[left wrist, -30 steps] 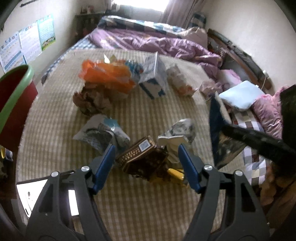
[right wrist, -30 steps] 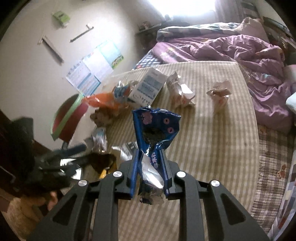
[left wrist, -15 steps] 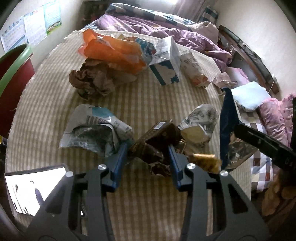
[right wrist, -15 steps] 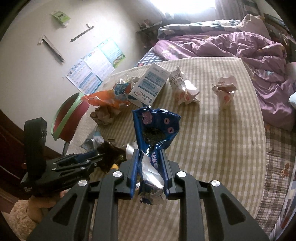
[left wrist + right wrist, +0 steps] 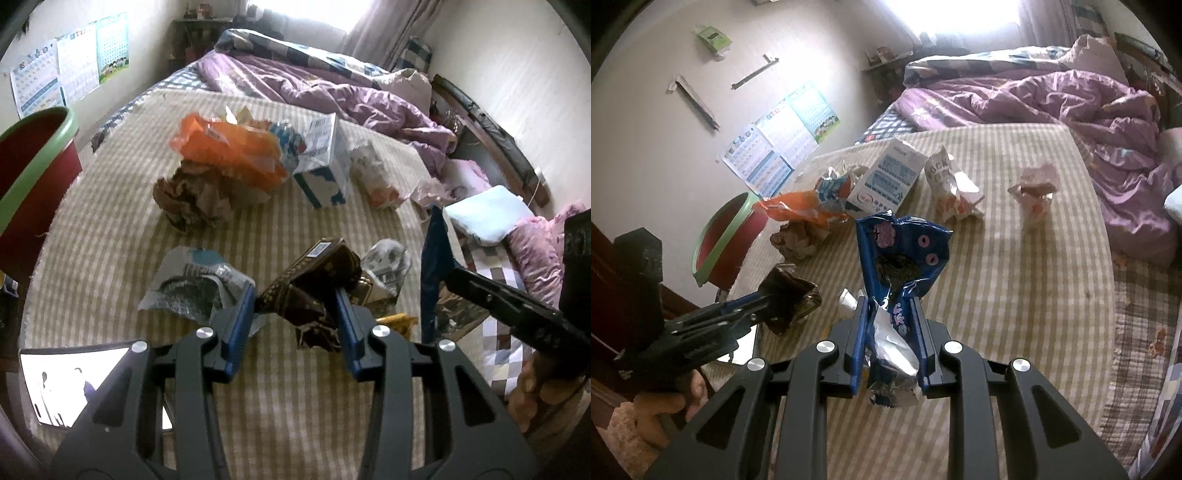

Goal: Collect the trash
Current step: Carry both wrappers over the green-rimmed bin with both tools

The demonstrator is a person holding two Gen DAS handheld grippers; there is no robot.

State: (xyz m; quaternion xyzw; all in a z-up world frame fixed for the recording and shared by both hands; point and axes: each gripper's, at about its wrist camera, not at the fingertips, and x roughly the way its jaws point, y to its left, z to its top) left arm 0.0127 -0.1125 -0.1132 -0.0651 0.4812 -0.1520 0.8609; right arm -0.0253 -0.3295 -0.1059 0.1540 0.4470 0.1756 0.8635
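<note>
While clamped between the blue pads of the left gripper, sits lifted just off the striped beige mat: a crumpled dark brown wrapper with a small barcode label on its upper face. Just left of it on the mat, a torn grey-and-teal packet; just right, a crushed white-and-grey wrapper and a scrap of yellow foil. Farther up the mat, a wad of brown paper, an orange plastic bag, a white-and-blue carton and a crumpled white-and-orange wrapper. At the left edge, a red bin with a green rim; beyond the mat, a purple duvet. Seen only from the right wrist: the blue snack bag, printed with pink rings, standing upright and pinched low between the nearly closed jaws of the right gripper, its silver lining spilling below the pads; also a further pale crumpled wrapper lying alone toward the duvet, and the left gripper from the side, brown wrapper at its tip, with a hand beneath. Seen only from the left wrist: the grey-and-teal packet and the yellow foil. Compared with a second ago, left jaws closed from wide apart around the brown wrapper to gripping it, now raised from the mat; right grip on the blue bag unchanged.
</note>
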